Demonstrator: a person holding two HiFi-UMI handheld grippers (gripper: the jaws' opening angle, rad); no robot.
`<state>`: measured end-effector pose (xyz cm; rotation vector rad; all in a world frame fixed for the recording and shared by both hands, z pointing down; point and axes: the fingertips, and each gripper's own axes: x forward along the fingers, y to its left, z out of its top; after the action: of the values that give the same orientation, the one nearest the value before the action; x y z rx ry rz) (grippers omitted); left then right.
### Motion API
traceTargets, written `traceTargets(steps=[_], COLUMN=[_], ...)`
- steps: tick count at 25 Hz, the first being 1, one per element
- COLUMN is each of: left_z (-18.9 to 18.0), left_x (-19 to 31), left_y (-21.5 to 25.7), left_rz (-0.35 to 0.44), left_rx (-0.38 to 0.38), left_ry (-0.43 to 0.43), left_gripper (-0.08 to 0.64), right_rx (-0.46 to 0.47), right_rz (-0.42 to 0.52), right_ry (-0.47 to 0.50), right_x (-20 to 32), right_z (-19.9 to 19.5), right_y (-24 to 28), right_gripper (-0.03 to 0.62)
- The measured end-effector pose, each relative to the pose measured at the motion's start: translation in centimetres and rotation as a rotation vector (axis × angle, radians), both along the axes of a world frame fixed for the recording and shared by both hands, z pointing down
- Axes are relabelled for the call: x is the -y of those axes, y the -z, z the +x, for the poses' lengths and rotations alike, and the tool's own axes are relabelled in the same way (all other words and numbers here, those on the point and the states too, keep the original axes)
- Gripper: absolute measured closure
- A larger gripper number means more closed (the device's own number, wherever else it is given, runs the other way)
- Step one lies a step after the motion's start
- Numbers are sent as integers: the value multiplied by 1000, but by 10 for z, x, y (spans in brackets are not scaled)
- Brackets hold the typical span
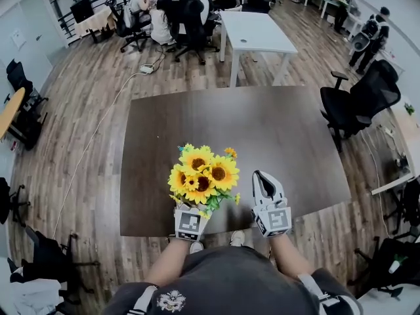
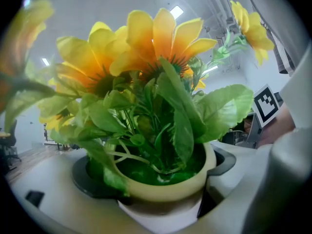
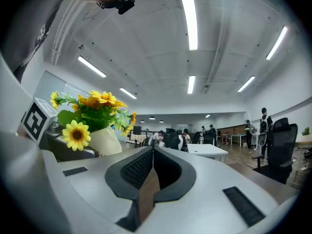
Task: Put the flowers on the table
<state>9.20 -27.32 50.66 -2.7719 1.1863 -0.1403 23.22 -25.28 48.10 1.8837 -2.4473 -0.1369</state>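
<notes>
One bunch of yellow flowers (image 1: 202,176) in one cream pot (image 2: 161,186) sat clamped between the jaws of the left gripper (image 1: 191,214), over the near edge of the single dark table (image 1: 275,130). Only the left gripper view showed the pot's rim between both jaws; the head view hid the pot under the blooms. Just beside it, the right gripper (image 1: 261,176), second of two, had its jaws closed together on nothing.

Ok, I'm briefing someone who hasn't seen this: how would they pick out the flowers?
Start at the dark brown table on the wooden floor. Over its near edge, the left gripper holds a cream pot of yellow sunflowers, the only bright thing there; the right gripper beside it is empty.
</notes>
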Motion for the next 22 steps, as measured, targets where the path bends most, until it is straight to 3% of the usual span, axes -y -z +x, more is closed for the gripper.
traceTargets(steps=[10, 15, 22], left_z=[30, 3, 3], left_x=[15, -1, 17], left_y=[-13, -34, -47], left_rz=[-30, -50, -110], left_rx=[16, 30, 71], left_ry=[140, 215, 256], left_gripper=[20, 20, 20], right_rx=[3, -11, 0], right_rz=[-24, -45, -96], right_ry=[113, 185, 227], right_x=[24, 11, 39], right_z=[38, 12, 11], right_y=[-13, -36, -45], right_gripper=[568, 568, 568])
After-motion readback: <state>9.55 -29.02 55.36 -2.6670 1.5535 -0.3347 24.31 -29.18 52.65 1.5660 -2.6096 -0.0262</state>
